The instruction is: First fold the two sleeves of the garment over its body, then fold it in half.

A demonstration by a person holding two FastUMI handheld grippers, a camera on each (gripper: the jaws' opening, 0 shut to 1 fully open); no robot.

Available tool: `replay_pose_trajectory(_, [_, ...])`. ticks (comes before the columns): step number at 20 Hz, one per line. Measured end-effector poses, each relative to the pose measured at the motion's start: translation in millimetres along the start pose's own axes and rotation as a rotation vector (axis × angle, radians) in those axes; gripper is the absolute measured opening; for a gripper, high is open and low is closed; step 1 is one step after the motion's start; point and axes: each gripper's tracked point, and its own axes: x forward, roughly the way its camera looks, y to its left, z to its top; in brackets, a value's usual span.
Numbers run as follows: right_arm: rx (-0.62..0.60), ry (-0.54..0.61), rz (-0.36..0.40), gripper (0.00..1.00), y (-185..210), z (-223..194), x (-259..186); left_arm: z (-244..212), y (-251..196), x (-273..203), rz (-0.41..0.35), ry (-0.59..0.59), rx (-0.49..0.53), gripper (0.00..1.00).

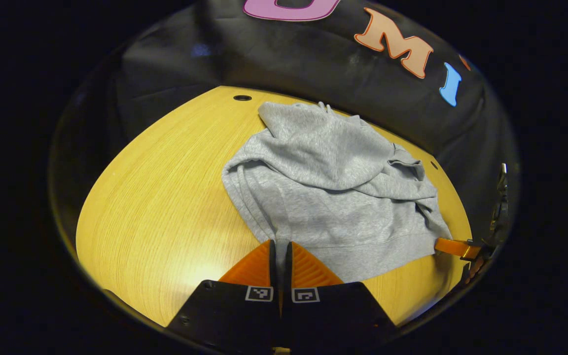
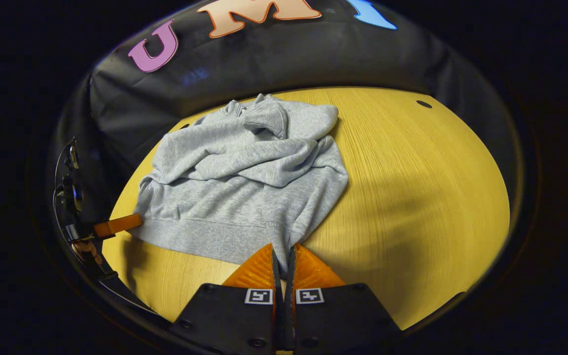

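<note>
While the hoodie [image 1: 323, 197] is lying mid-desk [image 1: 156, 207], sleeves over its body, both tools [image 1: 280, 256] [image 2: 282, 261] are pinching its near hem corners shut; uneven lifting risks spilling the sleeves.

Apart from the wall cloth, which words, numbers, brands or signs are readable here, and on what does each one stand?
No readable text.
Grey garment: no print, brand or tag visible.
Wooden table: bare, no writing.
Left claw and right claw: each carries two square black-and-white code markers, patterns rather than letters or numbers.
</note>
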Motion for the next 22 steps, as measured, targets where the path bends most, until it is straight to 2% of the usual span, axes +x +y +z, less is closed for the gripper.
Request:
replay_pose_trajectory(5, [0.0,-0.037,0.052,0.03,11,25,-11,6,-2,-6,-0.002,0.054,0.002,0.0])
replay_pose_trajectory(9, [0.02,-0.041,0.107,0.03,26,45,-26,29,-12,-25,-0.02,0.036,-0.014,0.0])
replay_pose_trajectory(13, [0.095,-0.055,0.17,0.03,36,75,-36,61,-25,-31,-0.058,0.015,-0.031,0.0])
replay_pose_trajectory(17, [0.231,-0.059,0.228,0.03,41,109,-33,91,-27,-30,-0.067,0.0,-0.039,0.0])
replay_pose_trajectory(22, [0.362,-0.055,0.276,0.02,37,144,-27,126,-20,-22,-0.109,0.002,-0.194,0.0])
